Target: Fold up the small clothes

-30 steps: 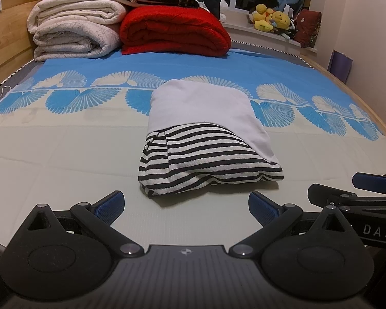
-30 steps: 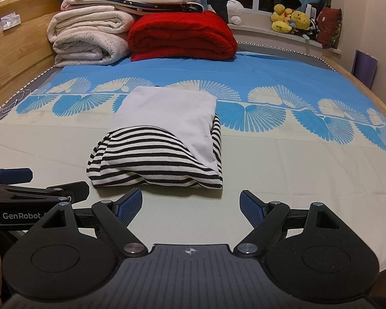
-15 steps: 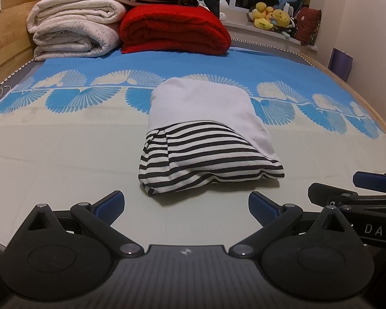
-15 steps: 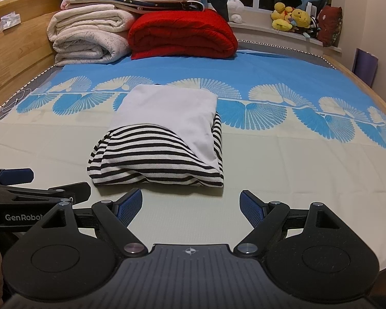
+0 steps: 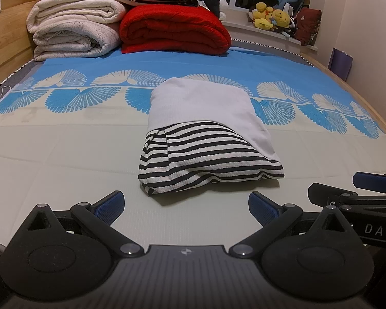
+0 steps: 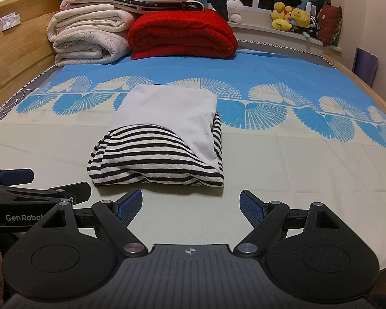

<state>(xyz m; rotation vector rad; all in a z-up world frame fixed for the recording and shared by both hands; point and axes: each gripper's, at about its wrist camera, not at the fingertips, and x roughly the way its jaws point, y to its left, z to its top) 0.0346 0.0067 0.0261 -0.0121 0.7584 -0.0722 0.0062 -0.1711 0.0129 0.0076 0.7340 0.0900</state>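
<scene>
While the folded shirt lies in the middle of the bed, striped part toward the near edge, the left gripper and right gripper hover before it, fingers spread and empty.

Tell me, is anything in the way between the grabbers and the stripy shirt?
No. Only bare bed sheet lies between the folded striped garment and either open hand-held gripper, left or right.
</scene>
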